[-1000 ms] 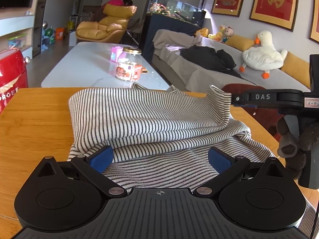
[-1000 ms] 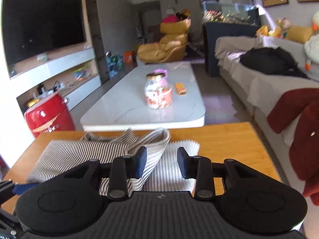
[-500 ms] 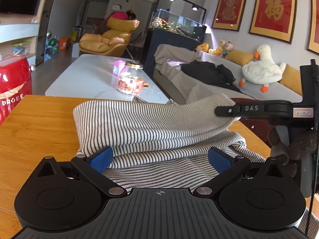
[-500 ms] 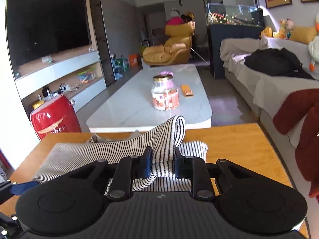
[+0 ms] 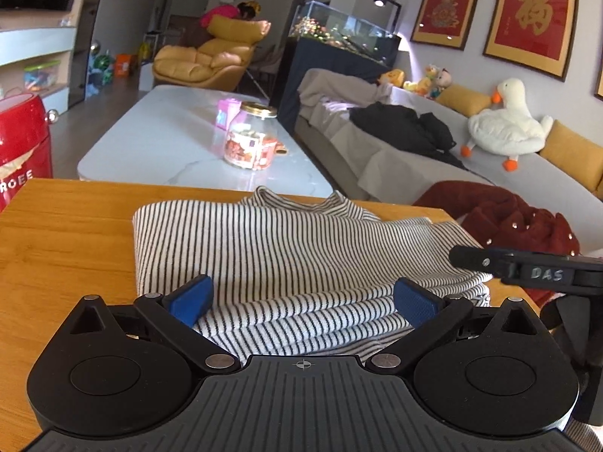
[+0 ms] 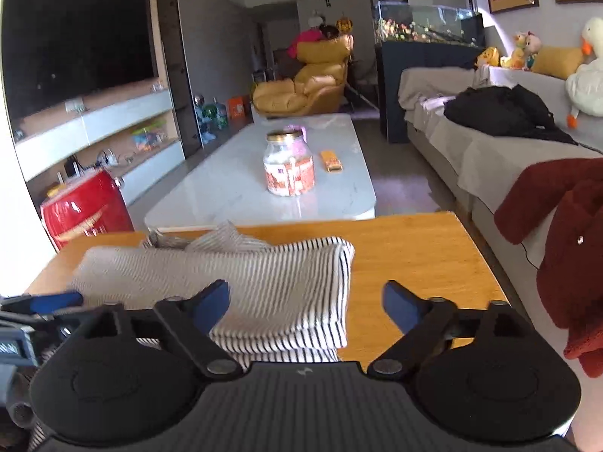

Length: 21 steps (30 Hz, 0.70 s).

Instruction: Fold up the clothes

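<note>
The left gripper is spread wide, its blue pads resting low against the near edge of the shirt and gripping nothing. The right gripper is likewise released, jaws far apart, its left pad over the shirt's right end and its right pad over bare table. From the left view its black finger shows just off the shirt's right edge, apart from the cloth. The shirt, a striped knit, lies folded into a stack of several layers on the wooden table, roughly centred, with a rumpled collar or hem poking up at the far side. It looks light, soft and floppy: it will sag wherever it is not supported, and the layers are likely to slide over one another, so a pinch on the top layer alone would probably peel the fold open. The better hold would seem to be at the stacked edges, with a jaw closing across all the layers, one gripper at each near corner so the bundle lifts or turns as one piece. The knit gives the pads plenty of friction and nothing here is fragile. The rounded right end seen from the right view is a folded edge, thicker and firmer to take. Beyond the table stand a jar on a white table, and a sofa with a red coat.
</note>
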Each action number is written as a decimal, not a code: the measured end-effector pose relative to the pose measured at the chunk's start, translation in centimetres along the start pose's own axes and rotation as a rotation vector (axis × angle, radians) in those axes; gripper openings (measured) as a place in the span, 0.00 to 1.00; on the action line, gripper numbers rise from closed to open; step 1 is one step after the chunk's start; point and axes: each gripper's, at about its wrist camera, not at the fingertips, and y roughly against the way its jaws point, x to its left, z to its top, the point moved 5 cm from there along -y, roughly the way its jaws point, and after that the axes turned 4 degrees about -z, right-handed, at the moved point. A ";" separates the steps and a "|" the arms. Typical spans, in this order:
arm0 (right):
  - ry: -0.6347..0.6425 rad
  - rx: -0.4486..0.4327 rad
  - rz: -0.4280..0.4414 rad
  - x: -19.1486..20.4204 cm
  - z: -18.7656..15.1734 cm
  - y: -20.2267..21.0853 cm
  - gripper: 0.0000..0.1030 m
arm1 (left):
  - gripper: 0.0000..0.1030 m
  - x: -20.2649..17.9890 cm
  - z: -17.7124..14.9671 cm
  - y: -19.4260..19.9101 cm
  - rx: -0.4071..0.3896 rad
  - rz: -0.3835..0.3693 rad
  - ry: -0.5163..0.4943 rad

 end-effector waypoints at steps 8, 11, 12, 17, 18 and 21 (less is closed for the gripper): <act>-0.188 0.045 0.167 1.6 0.0 -2.4 1.00 | 1.00 0.3 0.0 0.0 0.002 0.000 0.002; -0.146 0.123 0.157 2.2 -2.0 -4.6 1.00 | 1.00 0.4 0.0 0.0 0.011 -0.002 0.002; -0.131 0.127 0.151 2.4 -2.1 -4.5 1.00 | 1.00 0.4 -0.1 0.0 0.016 -0.002 0.001; -0.002 0.170 0.135 3.7 -3.4 -3.0 1.00 | 1.00 -0.1 -1.0 1.2 0.045 -0.037 0.009; 0.000 0.172 0.147 3.6 -3.7 -2.3 1.00 | 1.00 -0.3 -1.4 1.9 0.052 -0.051 0.017; -0.004 0.180 0.185 3.4 -4.4 -0.7 1.00 | 1.00 -1.4 -3.2 4.2 0.081 -0.100 0.014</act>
